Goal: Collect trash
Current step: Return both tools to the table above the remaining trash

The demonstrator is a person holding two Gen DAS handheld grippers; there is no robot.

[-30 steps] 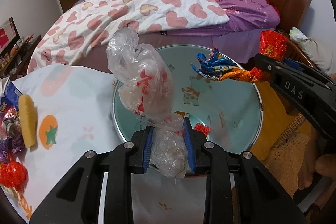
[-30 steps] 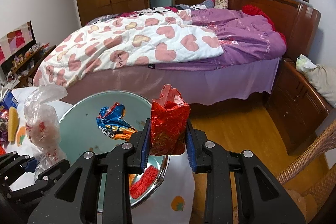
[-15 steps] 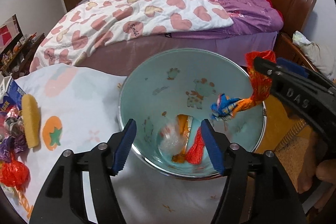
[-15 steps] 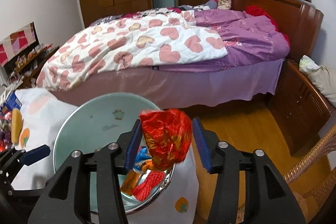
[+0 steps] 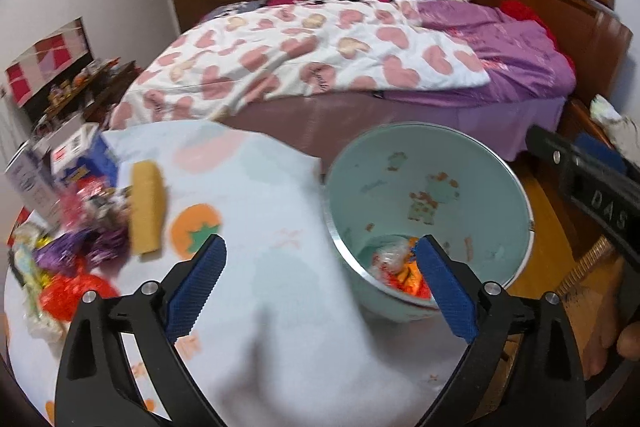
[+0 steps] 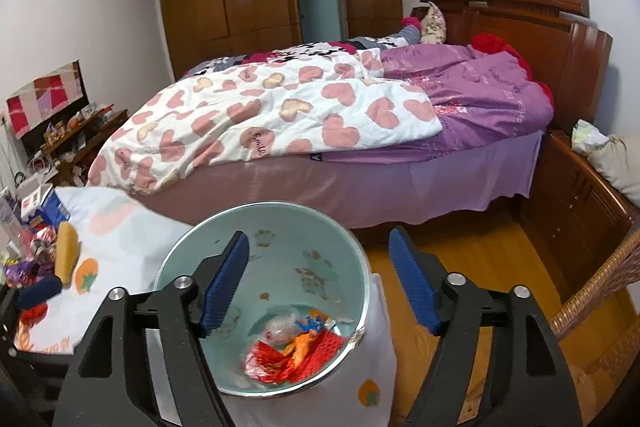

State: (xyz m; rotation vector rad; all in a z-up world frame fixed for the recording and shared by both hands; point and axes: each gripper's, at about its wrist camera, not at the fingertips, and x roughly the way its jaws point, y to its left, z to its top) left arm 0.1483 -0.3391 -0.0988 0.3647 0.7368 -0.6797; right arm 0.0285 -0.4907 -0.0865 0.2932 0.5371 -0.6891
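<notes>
Wrappers (image 6: pixel 296 351) dropped into bin (image 6: pixel 360 267), tablecloth (image 5: pixel 256 195) cluttered, bed (image 6: pixel 320 115) behind.

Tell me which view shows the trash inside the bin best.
Right wrist. It looks down into the bin, showing the trash on the bottom: clear bag, red and orange wrappers. The left wrist view shows only part of the pile, cut by the rim and a finger.

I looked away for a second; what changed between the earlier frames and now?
Both grippers let go: the left gripper dropped its clear plastic bag, the right gripper its red wrapper, into the bin. Both now gape empty. The yellow sponge stayed on the table.
</notes>
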